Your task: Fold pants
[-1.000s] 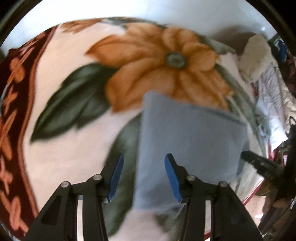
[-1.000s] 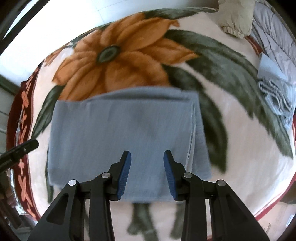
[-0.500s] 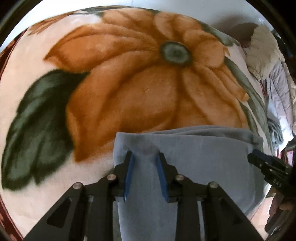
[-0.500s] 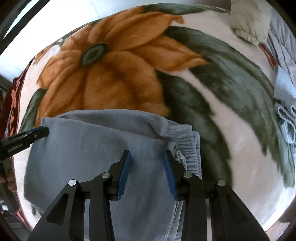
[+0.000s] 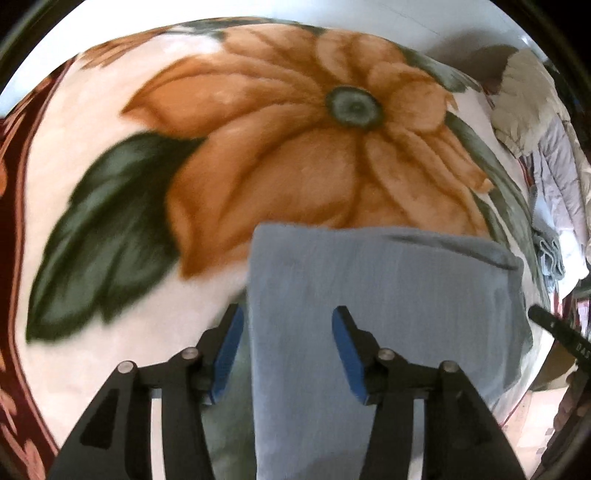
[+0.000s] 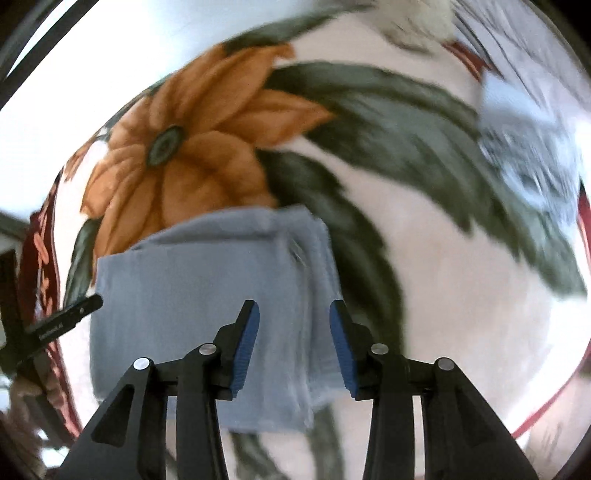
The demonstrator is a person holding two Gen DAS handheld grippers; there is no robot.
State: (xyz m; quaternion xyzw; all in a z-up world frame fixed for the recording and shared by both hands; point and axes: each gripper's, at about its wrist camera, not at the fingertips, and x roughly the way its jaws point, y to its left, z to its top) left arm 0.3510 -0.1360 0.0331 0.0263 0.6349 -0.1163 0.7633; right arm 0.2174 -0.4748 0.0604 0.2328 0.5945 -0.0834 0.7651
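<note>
The light blue pants [image 5: 388, 306] lie folded in a rectangle on the floral blanket [image 5: 295, 147]. My left gripper [image 5: 288, 332] hovers over their left edge. Its jaws are opening, and the fabric edge lies below and between the blue pads without being pressed. In the right wrist view the pants [image 6: 199, 295] fill the lower left, with their layered right edge under my right gripper [image 6: 294, 332]. Those jaws are opening a little and grip nothing. Each view catches the other gripper's black tip at the side: the right gripper [image 5: 554, 328], the left gripper [image 6: 70, 317].
A beige pillow [image 5: 524, 99] and a pale quilted cover [image 5: 561, 166] lie at the far right of the bed. A folded grey-blue knit item [image 6: 517, 122] rests near them. The blanket's dark red border [image 5: 14, 184] marks the left edge, with white floor [image 5: 258, 11] beyond.
The left jaws, pinched on the pants' corner half a second ago, have spread and let go. Both grippers have drawn back from the pants, and the right one has rolled.
</note>
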